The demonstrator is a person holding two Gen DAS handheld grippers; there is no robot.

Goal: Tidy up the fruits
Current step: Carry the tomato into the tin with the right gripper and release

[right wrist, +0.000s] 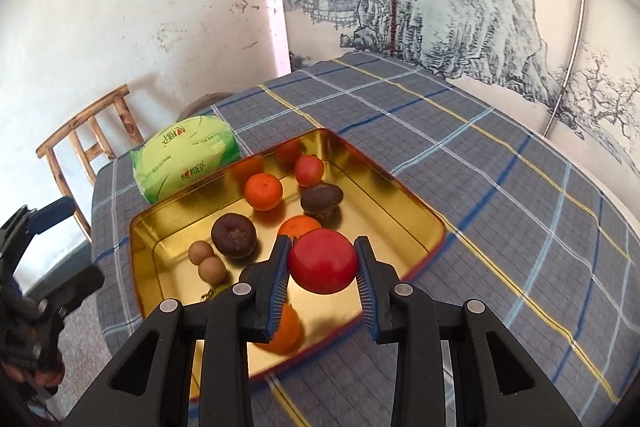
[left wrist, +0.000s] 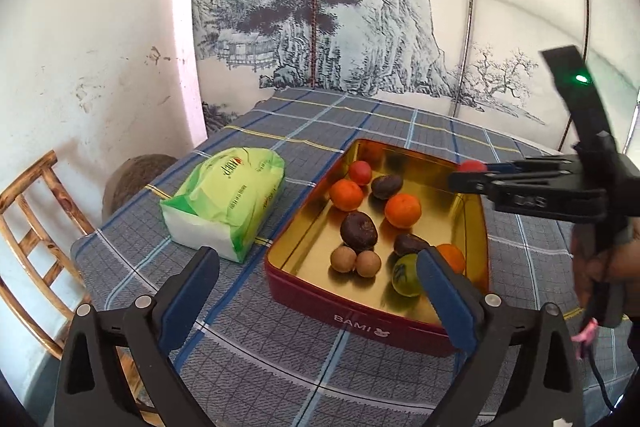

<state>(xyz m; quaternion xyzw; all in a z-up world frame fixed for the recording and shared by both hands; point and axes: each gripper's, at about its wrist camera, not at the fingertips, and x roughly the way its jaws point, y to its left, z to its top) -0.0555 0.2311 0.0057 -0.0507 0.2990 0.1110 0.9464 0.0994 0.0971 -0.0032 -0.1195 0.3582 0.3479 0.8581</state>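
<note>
Inside tin [left wrist: 352,321]: three oranges [left wrist: 403,210], two longans [left wrist: 343,259].

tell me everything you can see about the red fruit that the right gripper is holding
The red fruit is round, smooth and slightly glossy, evenly red, with no stem or leaf showing. It looks whole and unbruised. The right gripper is shut on it, one blue ribbed pad pressing each side. It hangs in the air above the tin, touching nothing but the pads. From the left wrist view only a small red part shows at the gripper's tip, over the tin's far right corner.
</note>
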